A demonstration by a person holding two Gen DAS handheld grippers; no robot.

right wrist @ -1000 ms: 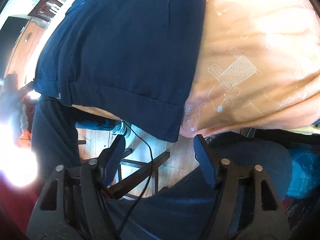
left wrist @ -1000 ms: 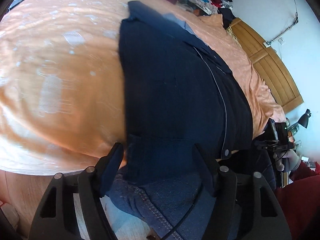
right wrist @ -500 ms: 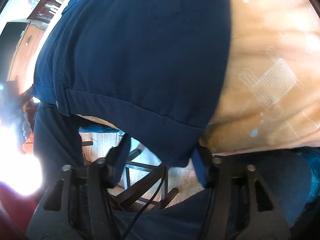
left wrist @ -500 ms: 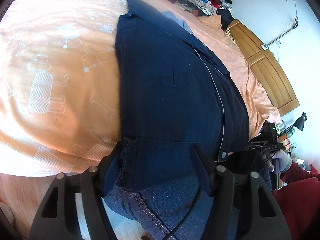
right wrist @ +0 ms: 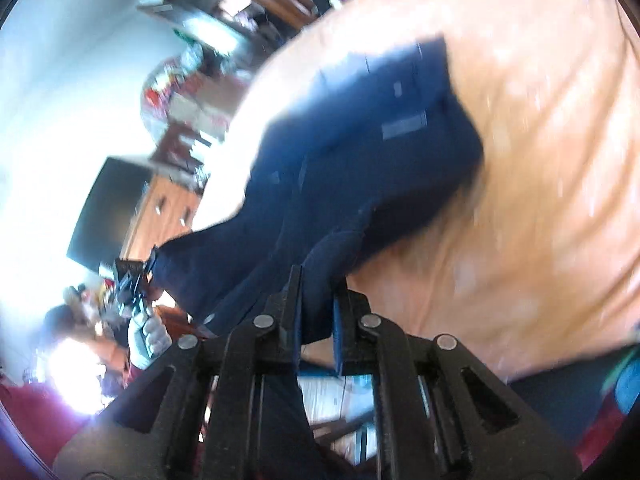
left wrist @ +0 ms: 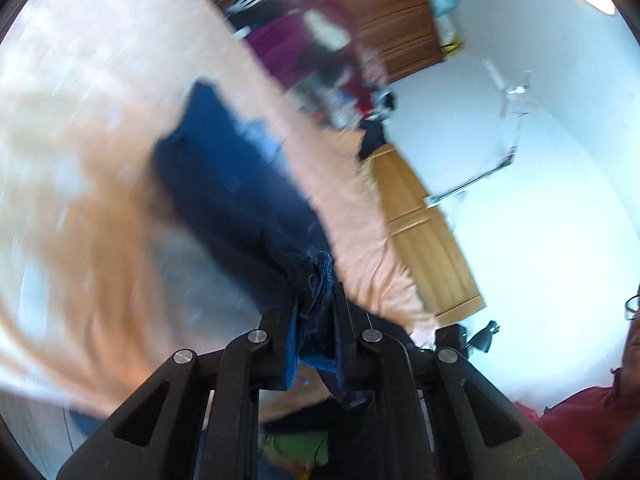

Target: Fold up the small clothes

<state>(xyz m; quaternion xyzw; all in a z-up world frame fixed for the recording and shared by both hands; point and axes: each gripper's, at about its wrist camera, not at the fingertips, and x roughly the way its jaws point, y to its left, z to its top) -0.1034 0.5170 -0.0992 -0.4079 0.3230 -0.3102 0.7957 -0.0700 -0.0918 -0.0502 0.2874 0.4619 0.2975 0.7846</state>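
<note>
While both views are smeared by motion blur, each black two-finger gripper clearly pinches the same dark navy fabric garment (left wrist: 224, 184). In the left wrist view, the left gripper (left wrist: 316, 312) has its fingers drawn narrow around a frayed hem corner of the cloth, which stretches away from the jaws across a peach-orange patterned bedspread (left wrist: 80, 160). In the right wrist view, the right gripper (right wrist: 318, 300) has its fingers closed tight on another bunched edge of the garment, whose far part lies on the bedspread while the near part lifts toward the jaws. A gloved hand (right wrist: 146, 336) holding the other device shows at lower left. A wooden wardrobe (left wrist: 424, 232) stands beyond the bed.
</note>
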